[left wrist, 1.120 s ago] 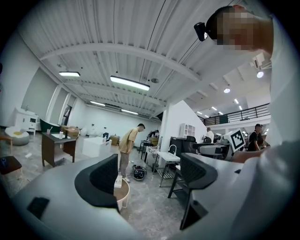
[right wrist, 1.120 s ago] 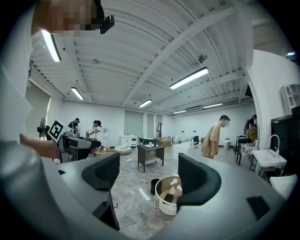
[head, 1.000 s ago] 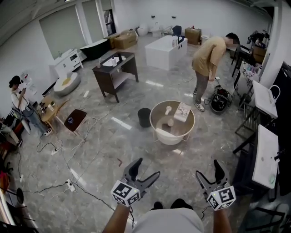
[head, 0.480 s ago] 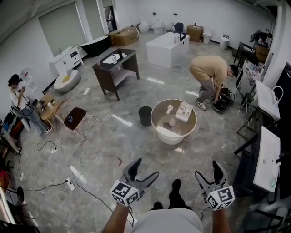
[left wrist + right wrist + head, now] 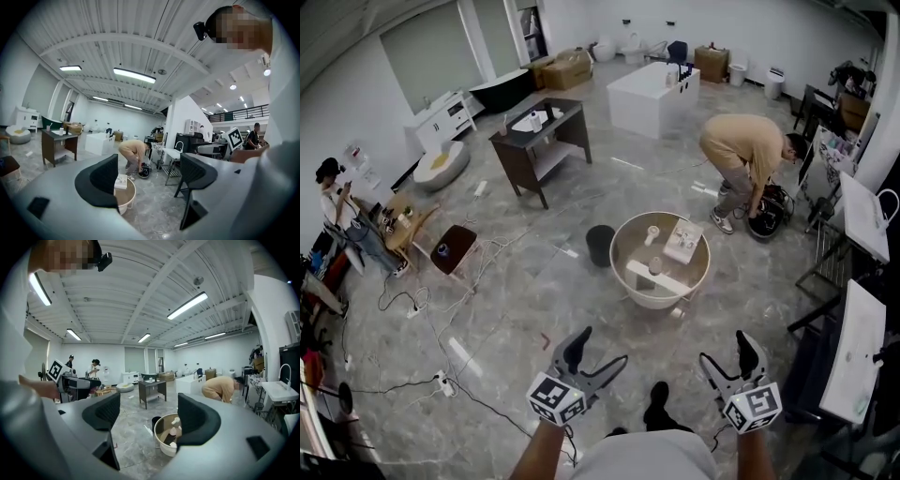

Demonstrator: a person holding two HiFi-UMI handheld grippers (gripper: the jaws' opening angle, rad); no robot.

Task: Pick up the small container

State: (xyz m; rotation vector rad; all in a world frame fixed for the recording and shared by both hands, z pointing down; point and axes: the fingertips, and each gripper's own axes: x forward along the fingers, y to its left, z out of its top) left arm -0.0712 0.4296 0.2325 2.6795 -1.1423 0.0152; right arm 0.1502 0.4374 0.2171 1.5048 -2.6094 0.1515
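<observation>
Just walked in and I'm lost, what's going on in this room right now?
A person stands on the floor holding a gripper in each hand. The left gripper and the right gripper are both open and empty, held low in front of the body. Ahead on the floor sits a round tub with a small container, a white bottle and a box inside; nothing has been picked up yet. Farther back, another person in a tan shirt bends over a dark bag.

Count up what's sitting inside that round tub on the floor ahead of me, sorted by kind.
Small containers: 2
Flat white box: 1
White board: 1
Total: 4
</observation>
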